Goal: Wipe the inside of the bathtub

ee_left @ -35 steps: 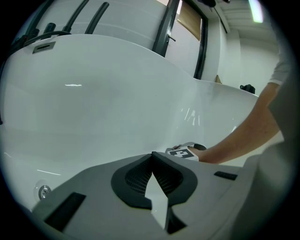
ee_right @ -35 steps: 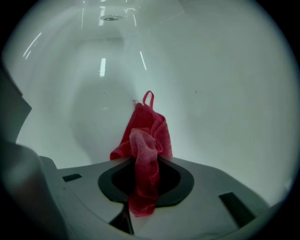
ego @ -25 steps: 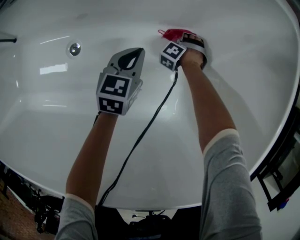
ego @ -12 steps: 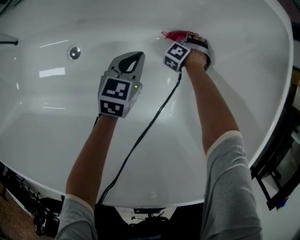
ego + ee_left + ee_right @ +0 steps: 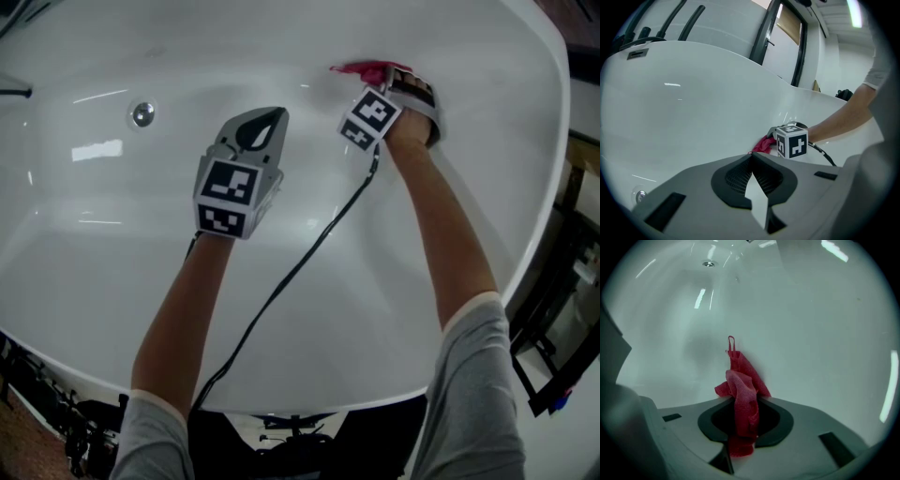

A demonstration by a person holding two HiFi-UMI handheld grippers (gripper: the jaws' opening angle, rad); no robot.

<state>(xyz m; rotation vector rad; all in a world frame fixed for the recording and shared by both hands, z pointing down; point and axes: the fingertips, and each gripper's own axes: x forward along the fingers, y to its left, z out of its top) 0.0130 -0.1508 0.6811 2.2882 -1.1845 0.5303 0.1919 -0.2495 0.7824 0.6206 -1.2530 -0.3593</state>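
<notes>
The right claw (image 5: 740, 427) is clamped on a red cloth (image 5: 739, 380). The cloth sticks up out of the claw and lies against the white inside wall of the bathtub (image 5: 281, 319), at the far right part of the tub. A small loop shows at the top of the cloth. The left claw (image 5: 751, 158) is squeezed together with nothing in it. It hangs over the middle of the tub, left of the right claw and apart from it. A round metal drain (image 5: 142, 114) sits at the far left. A black cable (image 5: 291, 272) runs from the right claw toward the near rim.
</notes>
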